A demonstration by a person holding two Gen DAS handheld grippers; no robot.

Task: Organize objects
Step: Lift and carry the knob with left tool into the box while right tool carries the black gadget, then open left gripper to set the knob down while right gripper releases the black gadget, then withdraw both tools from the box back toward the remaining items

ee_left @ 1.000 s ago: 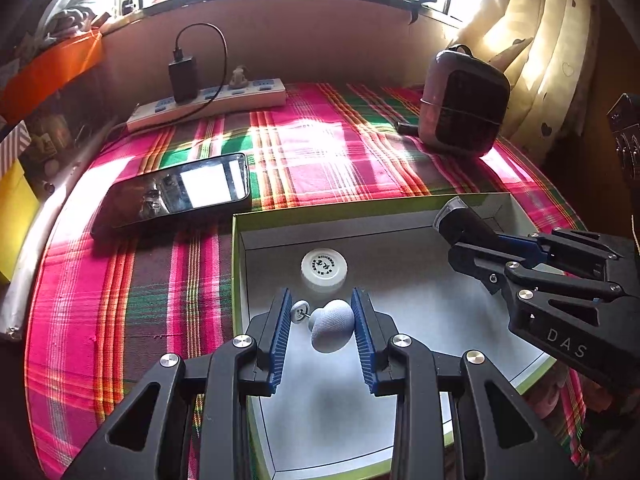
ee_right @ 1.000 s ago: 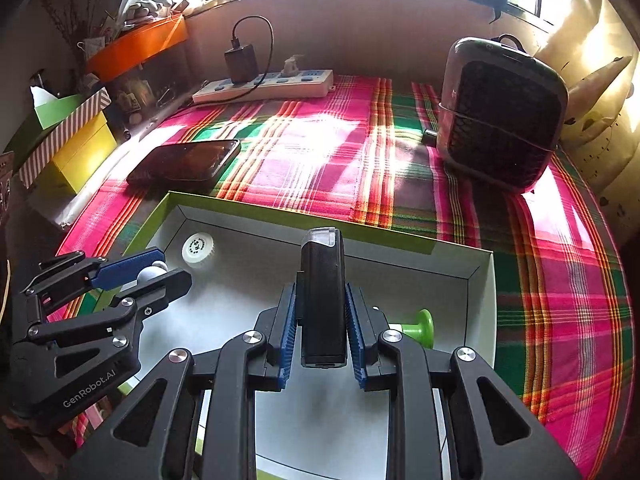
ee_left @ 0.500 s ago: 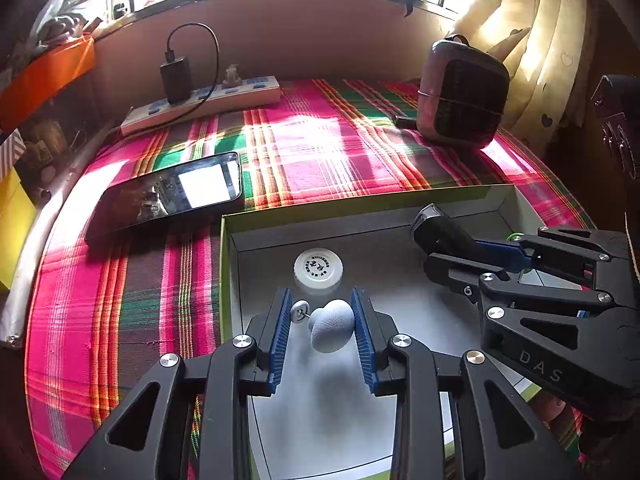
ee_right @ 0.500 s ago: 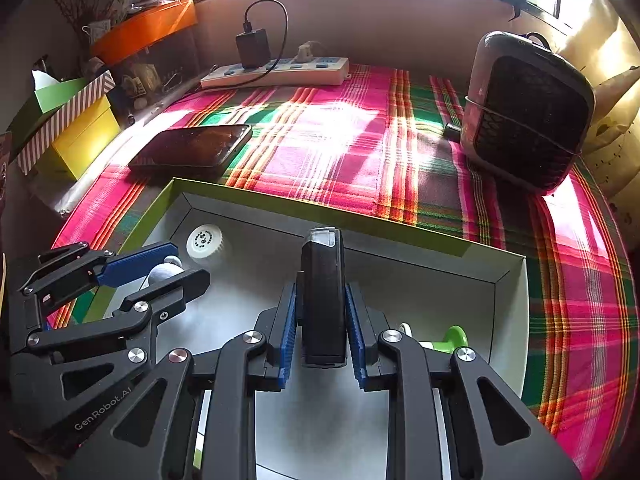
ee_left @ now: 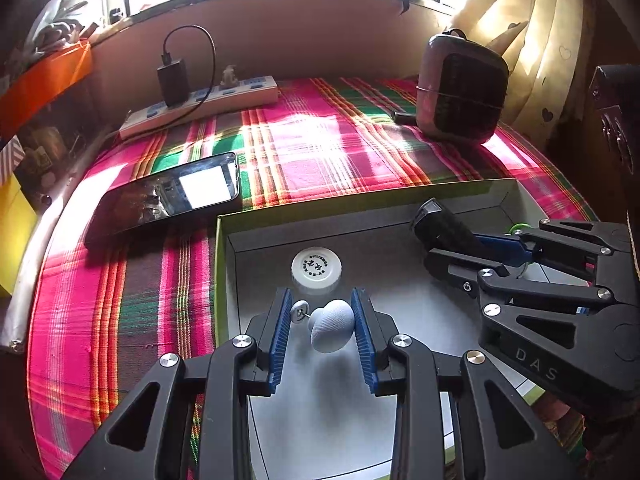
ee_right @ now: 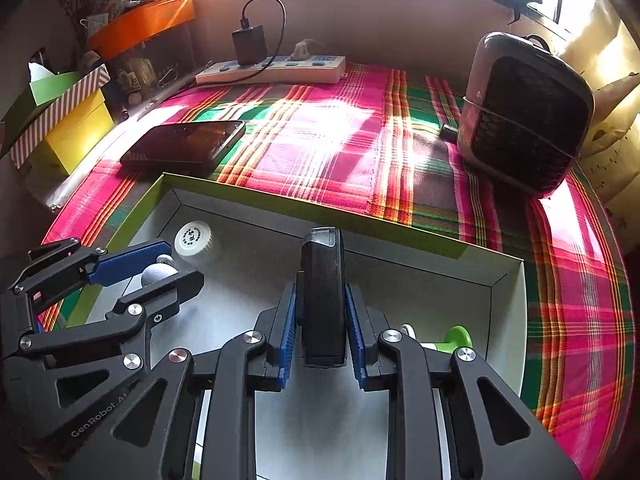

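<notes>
left tool: closed on a pale blue-grey knob with a small metal disc on a pin at its side; blue pads touch both, held over the box floor.
right tool: clamped on a slim black device with a clear tip, upright between the pads, tip pointing away from the camera; over the box.
box: open, green outside, grey inside, lies on the plaid cloth. Both tools sit above its interior.
white cap: printed round cap on the box floor, near the box's left wall, just beyond the left tool.
green piece: green and white item on the box floor by the right wall, partly hidden behind the right tool's finger; can't tell what it is.
phone: lies flat on the cloth, just outside the box's far left corner, screen reflecting light.
heater: small dark grille unit, far right on the desk.
power strip: along the back wall, black charger plugged in.
storage boxes: yellow, striped and green, far left, off the cloth.
</notes>
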